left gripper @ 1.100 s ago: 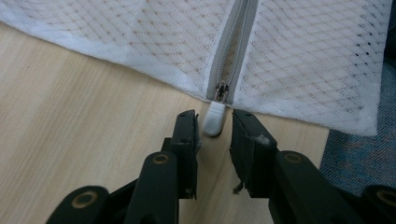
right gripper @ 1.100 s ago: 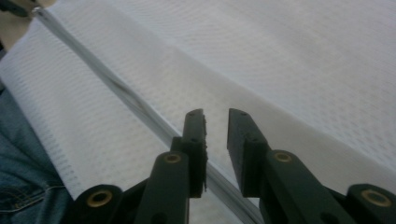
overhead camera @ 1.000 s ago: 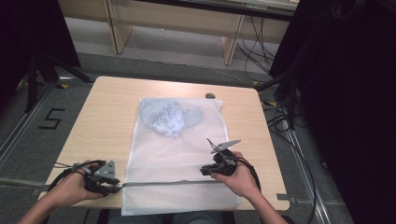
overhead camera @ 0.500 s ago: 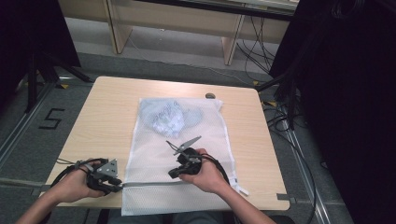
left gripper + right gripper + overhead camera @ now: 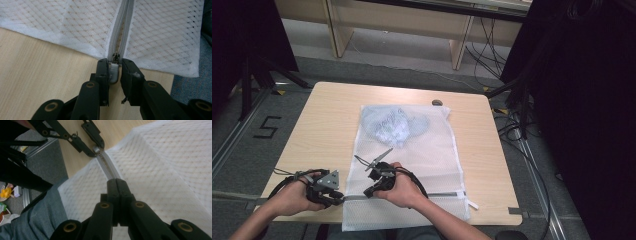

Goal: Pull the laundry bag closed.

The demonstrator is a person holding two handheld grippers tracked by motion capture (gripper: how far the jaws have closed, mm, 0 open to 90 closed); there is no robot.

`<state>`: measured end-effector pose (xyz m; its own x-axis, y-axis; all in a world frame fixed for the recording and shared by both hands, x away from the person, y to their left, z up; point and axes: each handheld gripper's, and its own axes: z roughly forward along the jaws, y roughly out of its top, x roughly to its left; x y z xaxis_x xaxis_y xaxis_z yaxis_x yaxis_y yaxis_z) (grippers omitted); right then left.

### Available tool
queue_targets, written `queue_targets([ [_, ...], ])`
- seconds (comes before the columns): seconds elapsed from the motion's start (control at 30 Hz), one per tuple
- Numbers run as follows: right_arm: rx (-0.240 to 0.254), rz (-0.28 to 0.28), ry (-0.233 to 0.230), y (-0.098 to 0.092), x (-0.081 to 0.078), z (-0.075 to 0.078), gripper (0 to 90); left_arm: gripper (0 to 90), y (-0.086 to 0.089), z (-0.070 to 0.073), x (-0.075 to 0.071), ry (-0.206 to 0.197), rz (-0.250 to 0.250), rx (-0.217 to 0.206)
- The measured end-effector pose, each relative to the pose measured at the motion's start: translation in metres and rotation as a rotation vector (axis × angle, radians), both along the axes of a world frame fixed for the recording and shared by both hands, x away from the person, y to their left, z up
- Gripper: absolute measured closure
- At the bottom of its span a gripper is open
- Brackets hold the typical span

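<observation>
Zipper (image 5: 412, 195) runs left-right along the mesh bag's (image 5: 432, 150) near edge; right gripper (image 5: 117, 181) clenched on it, left gripper (image 5: 115, 68) closing around the pull tab (image 5: 113, 73) at its left end, jaws not yet pinching.

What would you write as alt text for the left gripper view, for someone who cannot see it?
Two black jaws of the left hand-held gripper flank the grey zipper pull at the edge of a white mesh laundry bag; the pull lies against one jaw, with a gap to the other. The grey zipper runs away up the bag, which lies on a pale wooden table.
</observation>
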<state>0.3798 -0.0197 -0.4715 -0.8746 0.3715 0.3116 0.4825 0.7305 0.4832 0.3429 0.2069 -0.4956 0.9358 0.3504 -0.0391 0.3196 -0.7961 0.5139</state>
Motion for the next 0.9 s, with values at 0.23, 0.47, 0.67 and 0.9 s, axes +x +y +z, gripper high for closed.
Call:
queue_targets([
  [0.23,0.020,-0.013,0.043,0.016,-0.001,-0.009,90.0,76.7,0.000,0.000,0.000,-0.004,-0.004,-0.002],
  [0.47,0.009,-0.002,-0.001,0.017,0.001,-0.013,90.0,78.8,-0.001,0.000,-0.001,-0.005,-0.011,0.000],
  [0.67,-0.007,-0.019,0.009,0.015,-0.003,-0.018,90.0,80.6,-0.002,0.000,-0.002,-0.014,-0.017,0.003],
  [0.9,-0.038,-0.018,0.014,0.016,-0.005,-0.028,90.0,81.2,-0.003,0.000,-0.003,-0.019,-0.021,0.006],
])
